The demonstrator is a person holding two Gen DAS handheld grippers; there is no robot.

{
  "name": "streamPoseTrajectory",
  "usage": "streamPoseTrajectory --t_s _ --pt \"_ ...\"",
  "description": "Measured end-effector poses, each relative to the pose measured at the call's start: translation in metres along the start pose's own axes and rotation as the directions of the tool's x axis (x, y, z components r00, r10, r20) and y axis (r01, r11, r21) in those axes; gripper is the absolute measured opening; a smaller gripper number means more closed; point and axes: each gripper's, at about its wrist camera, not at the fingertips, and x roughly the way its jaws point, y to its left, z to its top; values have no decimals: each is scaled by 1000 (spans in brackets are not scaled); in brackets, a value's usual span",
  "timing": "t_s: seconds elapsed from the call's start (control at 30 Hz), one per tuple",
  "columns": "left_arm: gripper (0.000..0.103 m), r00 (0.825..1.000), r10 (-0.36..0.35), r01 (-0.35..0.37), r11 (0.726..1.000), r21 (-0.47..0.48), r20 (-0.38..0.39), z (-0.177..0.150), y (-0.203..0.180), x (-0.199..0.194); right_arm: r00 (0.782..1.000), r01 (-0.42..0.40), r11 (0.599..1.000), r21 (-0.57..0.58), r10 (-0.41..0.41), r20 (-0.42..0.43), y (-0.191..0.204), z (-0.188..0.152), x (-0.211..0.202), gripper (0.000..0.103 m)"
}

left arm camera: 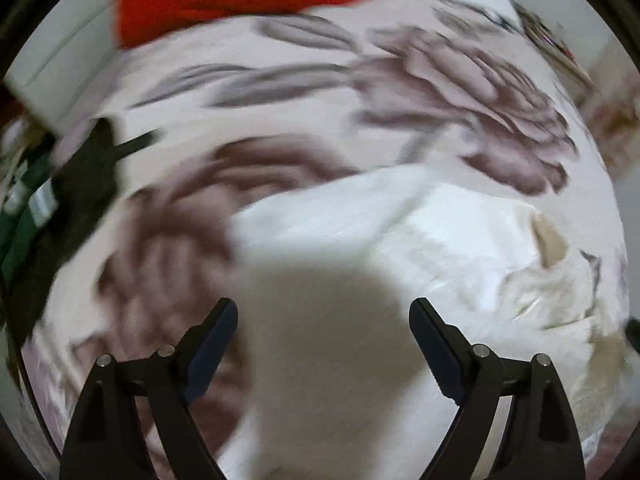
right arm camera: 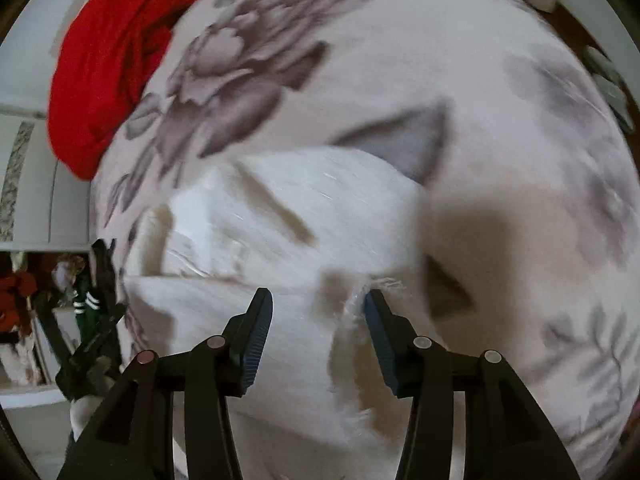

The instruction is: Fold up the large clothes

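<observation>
1. Our left gripper (left arm camera: 323,312) hangs spread wide, holding nothing, over the floral bedspread (left arm camera: 280,120).
2. Our right gripper (right arm camera: 318,300) is parted; a frayed edge of the white garment (right arm camera: 300,208) brushes its right pad unpinched.
3. A red cloth (right arm camera: 104,72) lies at the bed's far edge.

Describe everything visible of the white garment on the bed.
The white garment is a soft, woven-looking cloth, creased and partly folded, lying flat on the floral bedspread. A frayed edge sits by the right hand-held gripper, whose jaws stand apart without pinching it. The picture is blurred, so finer detail is lost.
</observation>
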Motion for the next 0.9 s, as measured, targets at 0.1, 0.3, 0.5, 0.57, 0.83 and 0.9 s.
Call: streamPoseTrajectory --t_s 0.1,0.3,0.5,0.57,0.83,0.9 --pt "87 993 7 4 995 95 -114 26 -34 46 999 14 999 -48 -16 -36 30 28 26 51" --pt "87 986 85 -46 964 260 -140 30 -64 94 999 -14 993 -117 10 -41 71 48 39 51" --pt "1 998 62 -54 969 242 -25 15 -54 72 978 54 970 -239 -100 -184 84 51 120 52" --pt "1 999 45 -45 973 227 6 15 -52 62 974 45 968 -248 -97 -203 85 50 133 43" --pt "1 987 -54 26 983 182 149 61 -62 9 995 98 975 -198 -97 15 100 58 88 7" --pt "1 988 -53 31 988 151 143 71 -57 11 994 101 981 -167 -93 52 100 68 77 7"
